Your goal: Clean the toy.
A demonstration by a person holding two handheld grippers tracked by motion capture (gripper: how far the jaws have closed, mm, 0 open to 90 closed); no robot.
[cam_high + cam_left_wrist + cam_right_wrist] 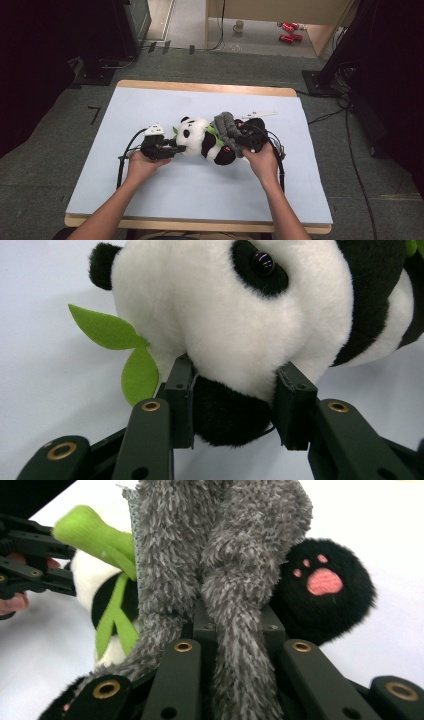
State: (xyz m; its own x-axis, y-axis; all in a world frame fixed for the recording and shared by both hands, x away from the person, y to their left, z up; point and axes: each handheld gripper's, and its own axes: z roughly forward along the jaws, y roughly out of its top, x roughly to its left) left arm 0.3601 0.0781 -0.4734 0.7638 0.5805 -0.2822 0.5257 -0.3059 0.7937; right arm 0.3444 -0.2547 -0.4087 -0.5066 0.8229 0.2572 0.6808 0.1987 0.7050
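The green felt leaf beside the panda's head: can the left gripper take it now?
Probably not: the left gripper is shut on the panda's head, so its jaws are busy. The green felt leaf lies free beside them; it must let go first.

From my seat the panda plush (202, 140) was white with black ears, eye patches and limbs, and its black foot (322, 590) carried a pink paw print. Felt leaves (122, 347) beside its head were bright green. The fuzzy cloth (220, 565) draped over it was plain grey. Both claws, left (235, 407) and right (235, 635), were dark, near black, with brass-coloured rivets. The counter (150, 105) was pale blue, edged in light wood.
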